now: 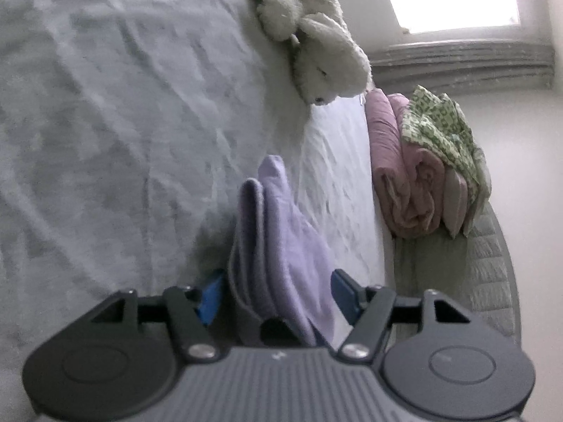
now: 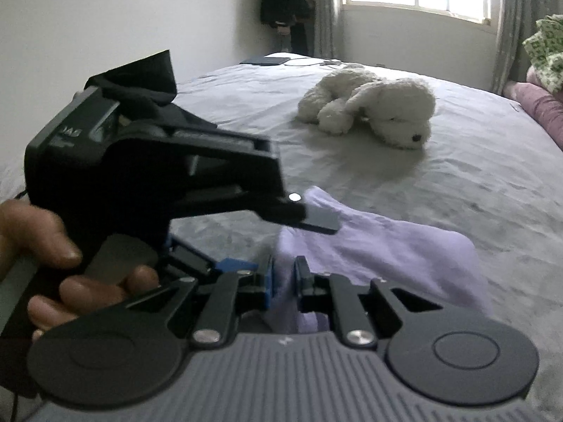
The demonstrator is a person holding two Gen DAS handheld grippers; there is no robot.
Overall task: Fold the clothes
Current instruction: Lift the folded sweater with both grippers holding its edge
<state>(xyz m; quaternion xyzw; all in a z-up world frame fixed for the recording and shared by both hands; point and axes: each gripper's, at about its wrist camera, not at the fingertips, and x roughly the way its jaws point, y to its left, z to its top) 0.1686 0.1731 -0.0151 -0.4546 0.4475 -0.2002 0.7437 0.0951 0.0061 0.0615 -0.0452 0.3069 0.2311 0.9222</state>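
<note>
**Lilac garment handed from one gripper to the other, mid-fold**

Left wrist view: the left gripper [image 1: 278, 295] was seen standing wide, the lilac garment [image 1: 281, 246] hanging bunched between its pads, unpressed. Right wrist view: the right gripper [image 2: 283, 281] was clamped nearly shut on the soft, creased cloth, draped onto the grey bed [image 2: 475, 183]. Next, a free corner likely needed gripping.

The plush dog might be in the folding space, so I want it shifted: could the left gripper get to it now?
Probably yes: the left gripper has open fingers, though lilac cloth lies between them; only bare bedsheet precedes the plush dog.
</note>
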